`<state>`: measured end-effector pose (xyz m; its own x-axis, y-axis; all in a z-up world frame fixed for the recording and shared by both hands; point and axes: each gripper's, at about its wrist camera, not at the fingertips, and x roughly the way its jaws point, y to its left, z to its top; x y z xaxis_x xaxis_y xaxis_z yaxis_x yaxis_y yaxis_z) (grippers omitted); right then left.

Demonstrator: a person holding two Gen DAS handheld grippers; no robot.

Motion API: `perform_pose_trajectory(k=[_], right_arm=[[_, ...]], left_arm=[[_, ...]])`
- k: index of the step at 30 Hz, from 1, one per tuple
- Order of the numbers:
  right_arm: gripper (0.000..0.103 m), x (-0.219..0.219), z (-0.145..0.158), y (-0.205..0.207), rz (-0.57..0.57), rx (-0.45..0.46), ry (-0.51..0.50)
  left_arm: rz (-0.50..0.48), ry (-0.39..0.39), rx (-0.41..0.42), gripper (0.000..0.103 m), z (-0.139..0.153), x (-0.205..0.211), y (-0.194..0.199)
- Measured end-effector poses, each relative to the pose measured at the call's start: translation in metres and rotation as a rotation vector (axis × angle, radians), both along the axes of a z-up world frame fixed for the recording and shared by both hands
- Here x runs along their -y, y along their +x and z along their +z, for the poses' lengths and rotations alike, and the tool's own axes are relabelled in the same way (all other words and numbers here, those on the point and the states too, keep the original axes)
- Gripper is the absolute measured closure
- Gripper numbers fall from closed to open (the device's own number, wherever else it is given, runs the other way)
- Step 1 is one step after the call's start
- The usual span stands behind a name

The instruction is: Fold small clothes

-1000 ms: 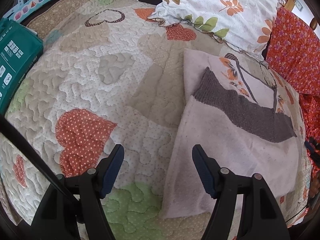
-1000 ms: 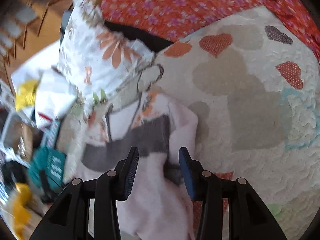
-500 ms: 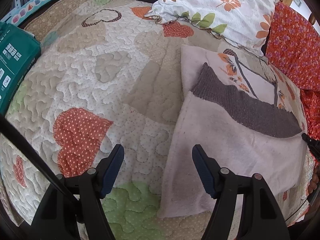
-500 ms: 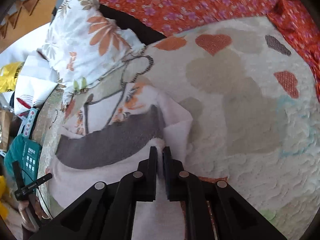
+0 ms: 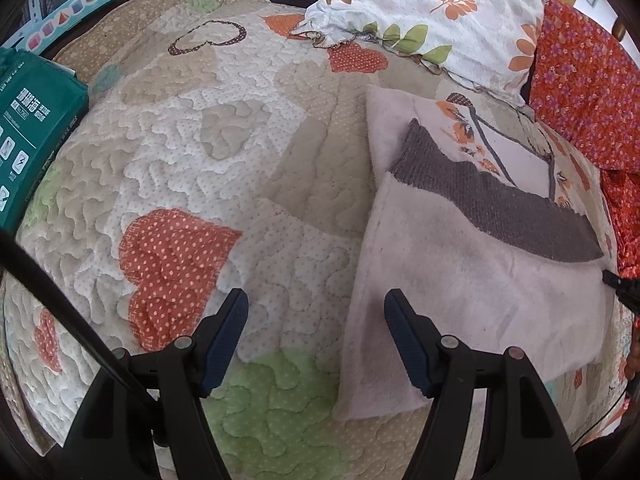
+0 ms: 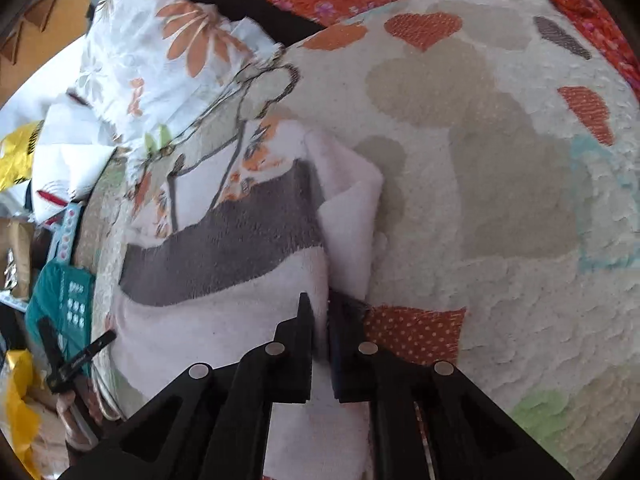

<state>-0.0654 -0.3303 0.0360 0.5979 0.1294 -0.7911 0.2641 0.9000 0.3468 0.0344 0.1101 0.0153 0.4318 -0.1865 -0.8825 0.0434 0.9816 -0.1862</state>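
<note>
A small pale pink fleece garment (image 5: 460, 280) with a grey band and orange leaf print lies on the quilted heart-pattern bedspread (image 5: 240, 152). In the left wrist view my left gripper (image 5: 316, 328) is open and empty, low over the quilt, its right finger over the garment's near left edge. In the right wrist view my right gripper (image 6: 320, 312) is shut on the garment (image 6: 224, 312) at its right edge, where the fabric bunches into a raised fold. The right gripper's tip shows at the garment's far right edge in the left wrist view (image 5: 618, 284).
A floral pillow (image 5: 420, 4) and an orange flowered cloth (image 5: 580, 92) lie beyond the garment. A green box (image 5: 28, 132) and a white bag sit at the quilt's left edge. Clutter and a yellow bag (image 6: 16, 156) lie off the bed.
My right gripper closed on the garment's edge and has lifted it a little, bunching the fabric. The left gripper stayed open and shifted slightly.
</note>
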Motion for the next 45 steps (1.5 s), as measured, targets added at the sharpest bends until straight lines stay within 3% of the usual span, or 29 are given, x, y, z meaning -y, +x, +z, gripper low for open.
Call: perform_pose_trajectory(k=[3,5,9,14,16,20,23,29,35,41,45], right_arm=[[0.096,-0.004,-0.003,0.001,-0.024,-0.026,-0.076],[0.096,-0.010,-0.005,0.002,-0.023,-0.040,-0.137],[0.075,-0.004,-0.003,-0.003,-0.061,-0.034,-0.146],[0.071,-0.003,0.021,-0.027,-0.135,0.061,-0.175],[0.071,-0.012,0.035,-0.038,-0.139,0.119,-0.203],[0.067,-0.053,0.056,-0.051,-0.050,0.220,-0.267],[0.063,-0.099,0.051,-0.051,0.055,0.232,-0.335],[0.063,-0.201,0.008,-0.044,0.298,0.162,-0.405],[0.063,-0.295,-0.031,-0.033,0.497,0.167,-0.535],[0.063,-0.358,-0.070,-0.016,0.598,0.163,-0.562],[0.054,-0.388,-0.090,-0.008,0.627,0.181,-0.660]], left_arm=[[-0.039,0.029,-0.003,0.034,-0.004,0.002,-0.003],[-0.064,0.121,-0.025,0.034,-0.011,0.007,-0.004],[-0.050,0.168,-0.004,0.037,-0.008,0.006,-0.008],[0.037,0.277,0.076,0.038,0.008,-0.003,-0.014],[0.081,0.203,0.084,0.038,0.014,-0.016,-0.014],[0.186,-0.075,0.038,0.038,0.018,-0.047,-0.018],[0.210,-0.173,0.035,0.037,0.019,-0.051,-0.017],[0.126,-0.222,0.035,0.035,0.018,-0.029,0.010],[0.036,-0.289,0.015,0.032,0.011,-0.010,0.054],[-0.048,-0.340,-0.057,0.031,-0.010,0.012,0.086],[-0.094,-0.358,-0.087,0.029,-0.019,0.024,0.110]])
